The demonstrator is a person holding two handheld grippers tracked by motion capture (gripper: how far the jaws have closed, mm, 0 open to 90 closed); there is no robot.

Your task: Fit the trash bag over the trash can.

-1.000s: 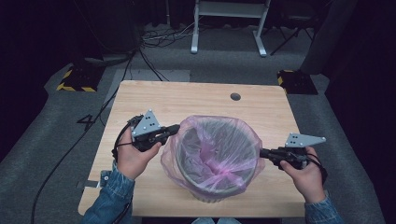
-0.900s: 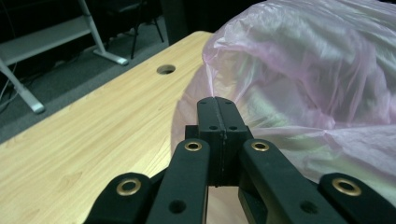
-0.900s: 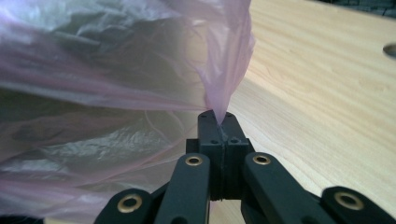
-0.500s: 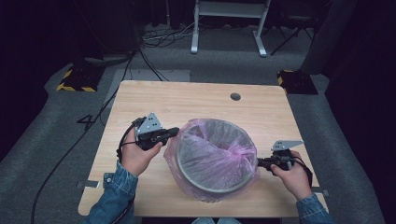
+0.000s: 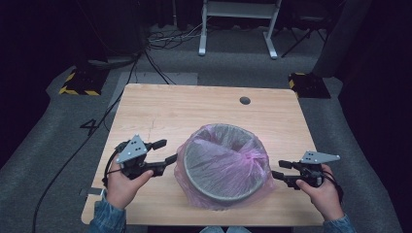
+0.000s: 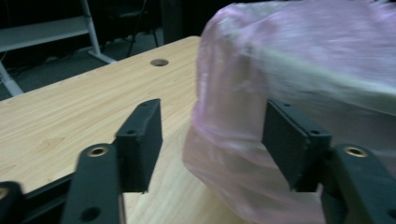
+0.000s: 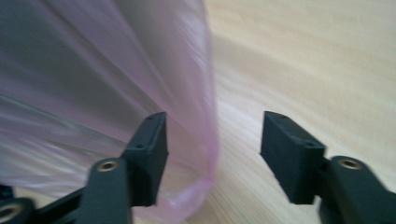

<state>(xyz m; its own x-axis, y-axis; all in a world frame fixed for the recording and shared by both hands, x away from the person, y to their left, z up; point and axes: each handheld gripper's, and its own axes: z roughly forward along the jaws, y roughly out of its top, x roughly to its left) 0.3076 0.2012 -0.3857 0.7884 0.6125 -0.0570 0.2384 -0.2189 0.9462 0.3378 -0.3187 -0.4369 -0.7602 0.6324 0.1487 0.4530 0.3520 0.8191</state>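
A round grey bin (image 5: pixel 188 171) stands on the near middle of the wooden table (image 5: pixel 194 107). A thin pink plastic bag (image 5: pixel 228 156) lines it and folds down over its rim. My left gripper (image 5: pixel 167 151) sits just left of the bin, and its jaws have just been opening. In the left gripper view they (image 6: pixel 215 140) stand wide, with a loose bulge of the bag (image 6: pixel 289 60) between them, unpressed. My right gripper (image 5: pixel 278 169) is at the bin's right side, its jaws also just opening. The bag's hanging edge (image 7: pixel 201 93) lies between its jaws (image 7: pixel 212 154), untouched.
A small round hole (image 5: pixel 245 100) is in the table's far right part. Beyond the table, a white metal stand (image 5: pixel 238 19) and cables lie on the grey floor. A yellow-and-black striped base (image 5: pixel 77 83) sits at the far left. Bare wood surrounds the bin.
Both grippers were shut on the bag's edge at the bin's rim. Both have since let go, opened, sunk towards the table and drawn slightly outward. The bag has settled over the rim.
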